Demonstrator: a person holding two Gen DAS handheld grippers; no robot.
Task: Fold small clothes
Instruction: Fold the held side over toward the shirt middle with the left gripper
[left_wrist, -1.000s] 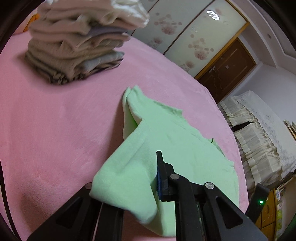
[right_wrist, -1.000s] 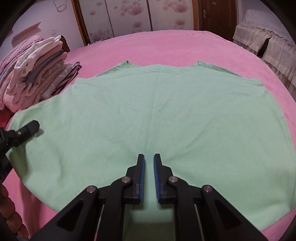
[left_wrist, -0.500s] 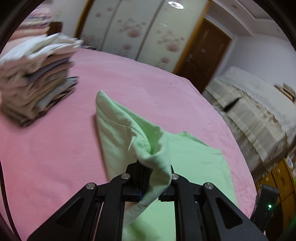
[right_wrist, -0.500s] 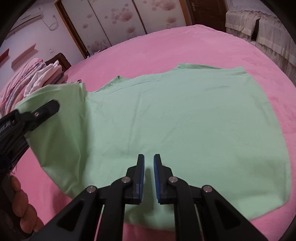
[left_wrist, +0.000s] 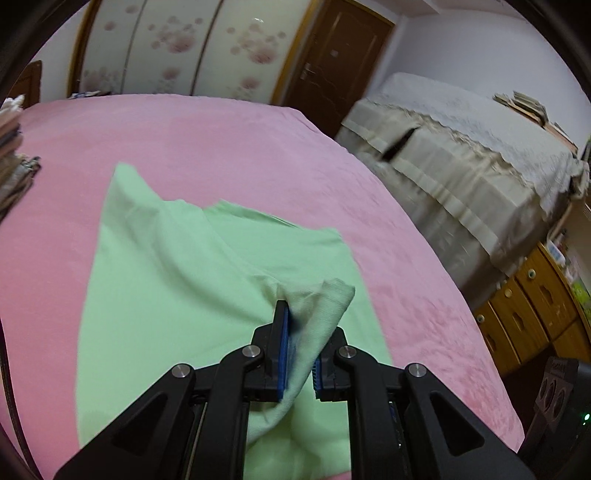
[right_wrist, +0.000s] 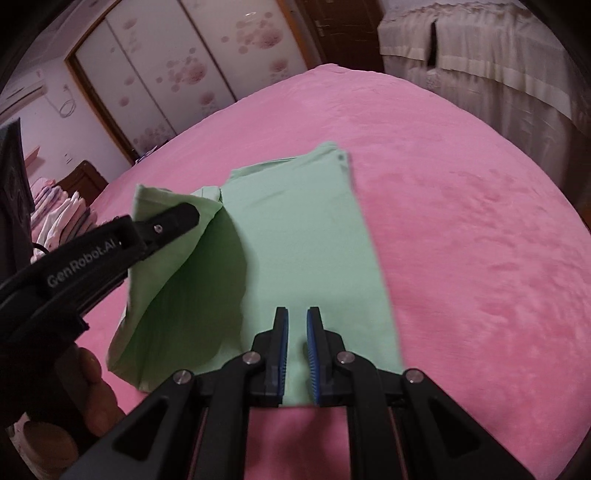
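Note:
A light green garment (left_wrist: 166, 295) lies on the pink bed cover (left_wrist: 221, 140). My left gripper (left_wrist: 301, 332) is shut on a bunched edge of it and holds that side lifted, so the cloth drapes over its right finger. The right wrist view shows the left gripper (right_wrist: 192, 214) at the left, with a raised green flap hanging below it over the flat part of the garment (right_wrist: 303, 229). My right gripper (right_wrist: 297, 314) is shut, its tips over the garment's near hem close to the straight right edge. I cannot tell whether cloth is pinched there.
A stack of folded clothes (right_wrist: 62, 214) stands at the bed's left, seen as a sliver (left_wrist: 11, 173) in the left wrist view. A cloth-covered piece of furniture (left_wrist: 461, 147) and wooden drawers (left_wrist: 524, 314) stand to the right. A hand (right_wrist: 92, 387) grips the left tool.
My left gripper has carried the garment's left side up and rightward over the rest, so the cloth looks much narrower. The right gripper has shifted right along the hem towards the right edge.

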